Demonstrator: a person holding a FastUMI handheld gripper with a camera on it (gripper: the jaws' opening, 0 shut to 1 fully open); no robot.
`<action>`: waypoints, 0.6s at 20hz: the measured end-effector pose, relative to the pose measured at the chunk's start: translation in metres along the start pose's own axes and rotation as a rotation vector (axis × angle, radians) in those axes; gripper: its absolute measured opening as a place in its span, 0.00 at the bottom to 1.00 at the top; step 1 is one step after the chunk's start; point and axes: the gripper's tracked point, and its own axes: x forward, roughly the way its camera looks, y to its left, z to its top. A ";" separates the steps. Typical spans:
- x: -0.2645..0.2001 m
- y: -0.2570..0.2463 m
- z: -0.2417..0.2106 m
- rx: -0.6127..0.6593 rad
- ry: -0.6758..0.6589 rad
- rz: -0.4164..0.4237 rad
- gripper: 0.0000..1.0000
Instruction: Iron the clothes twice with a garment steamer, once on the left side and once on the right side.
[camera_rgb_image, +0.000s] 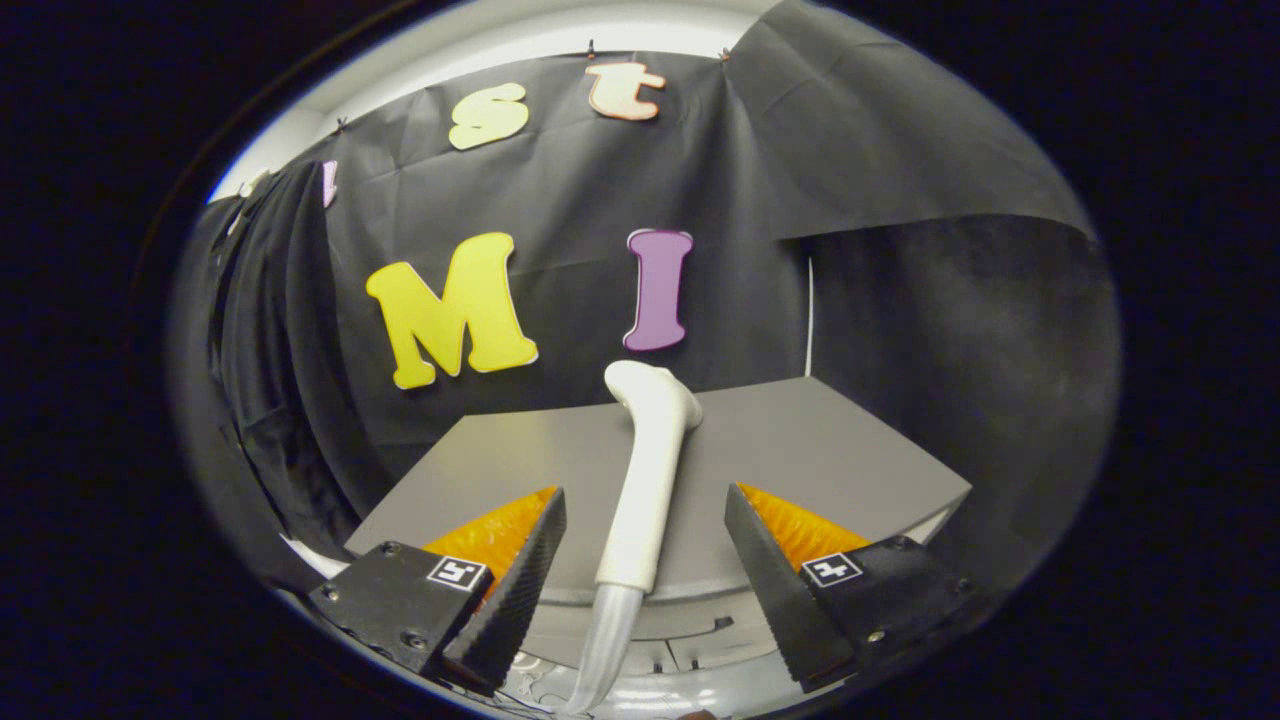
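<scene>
While the fingers (645, 570) stand open on both sides of it, the white garment steamer (645, 480) runs lengthwise from bottom centre upward, head bent right, over the grey desk (850, 450).

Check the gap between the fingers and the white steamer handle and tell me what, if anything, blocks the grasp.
Nothing visible blocks it. The white plastic steamer handle rises from the grey tabletop right between the open fingers of the gripper, with free space on both sides. Its translucent hose hangs below, clear of both fingers.
</scene>
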 end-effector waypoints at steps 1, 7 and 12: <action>0.014 -0.001 0.001 0.008 0.029 0.010 0.99; 0.068 -0.010 -0.002 0.040 0.179 -0.005 0.94; 0.095 -0.004 -0.007 0.010 0.250 -0.035 0.81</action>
